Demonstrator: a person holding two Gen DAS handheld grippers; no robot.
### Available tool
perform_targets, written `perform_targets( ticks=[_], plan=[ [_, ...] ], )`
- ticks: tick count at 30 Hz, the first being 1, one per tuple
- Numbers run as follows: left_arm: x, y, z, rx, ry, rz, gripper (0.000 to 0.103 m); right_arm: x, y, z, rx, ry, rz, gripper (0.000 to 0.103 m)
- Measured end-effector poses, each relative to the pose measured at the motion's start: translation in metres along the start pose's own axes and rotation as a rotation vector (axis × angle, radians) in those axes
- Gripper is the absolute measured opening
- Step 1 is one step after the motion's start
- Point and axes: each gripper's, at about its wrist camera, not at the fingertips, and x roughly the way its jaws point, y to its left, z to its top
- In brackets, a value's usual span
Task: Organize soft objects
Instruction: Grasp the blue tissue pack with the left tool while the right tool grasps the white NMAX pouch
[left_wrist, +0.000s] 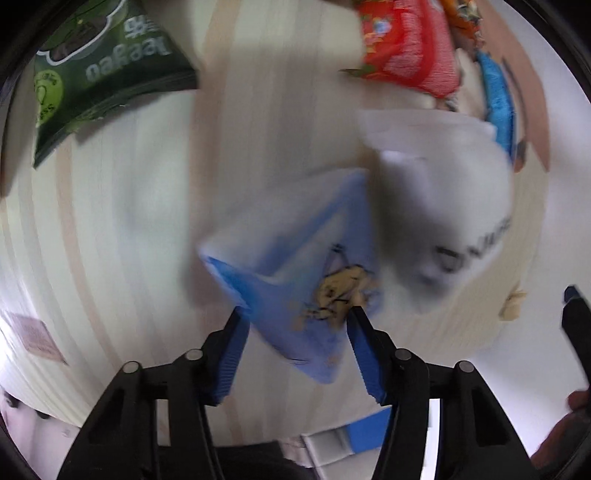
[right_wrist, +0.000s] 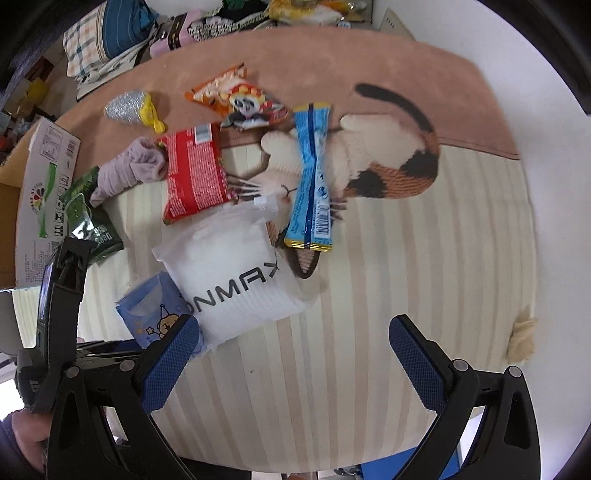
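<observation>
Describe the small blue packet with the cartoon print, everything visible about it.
The small blue packet is a soft, pale-blue plastic pack, likely tissues, printed with a yellow cartoon figure and stars and a lighter panel across its top. It lies flat on the striped cream mat, one corner tucked under the white ONMAX bag. The left tongs straddle its near end, fingers at either edge; blur hides whether the pads press it. The right tongs stand open beside it.

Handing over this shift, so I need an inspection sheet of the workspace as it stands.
Surface: striped cat-print mat.
Job's things: blue tissue pack beside white pouch; red packet, blue packet, green packet, pink cloth.
Clutter: silver-yellow item.
Grippers: left gripper around tissue pack, contact unclear; right gripper open, empty.
Cables: nothing seen.
Surroundings: cardboard box, folded fabrics.
</observation>
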Motion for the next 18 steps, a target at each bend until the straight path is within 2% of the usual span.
perform_targets(
  ticks=[1, 3, 6, 8, 11, 13, 14, 15, 18],
  plan=[
    [-0.003, 0.003, -0.001, 0.018, 0.0, -0.004, 0.051, 0.007, 0.004, 0.004, -0.015, 0.014, 0.014, 0.103],
    [-0.014, 0.009, -0.003, 0.075, -0.023, 0.1, 0.054, 0.015, 0.011, 0.007, -0.032, 0.034, 0.036, 0.103],
    [-0.035, 0.022, -0.004, 0.102, -0.045, 0.168, 0.055, 0.04, 0.029, 0.015, -0.073, 0.075, 0.068, 0.103],
    [-0.05, 0.033, -0.006, 0.073, -0.047, 0.148, 0.056, 0.055, 0.037, 0.021, -0.086, 0.096, 0.075, 0.103],
    [-0.072, 0.041, -0.016, 0.007, -0.045, 0.066, 0.057, 0.076, 0.049, 0.029, -0.104, 0.125, 0.086, 0.103],
    [-0.082, 0.037, -0.03, -0.009, -0.057, 0.014, 0.067, 0.086, 0.054, 0.028, -0.11, 0.153, 0.075, 0.103],
    [-0.085, 0.032, -0.035, -0.006, -0.063, 0.014, 0.07, 0.087, 0.054, 0.027, -0.108, 0.157, 0.058, 0.1],
    [-0.086, 0.026, -0.04, 0.006, -0.066, 0.02, 0.07, 0.087, 0.053, 0.024, -0.098, 0.161, 0.038, 0.09],
    [-0.062, 0.003, -0.046, 0.039, -0.05, 0.045, 0.07, 0.082, 0.034, 0.012, -0.028, 0.174, 0.038, 0.083]
  ],
)
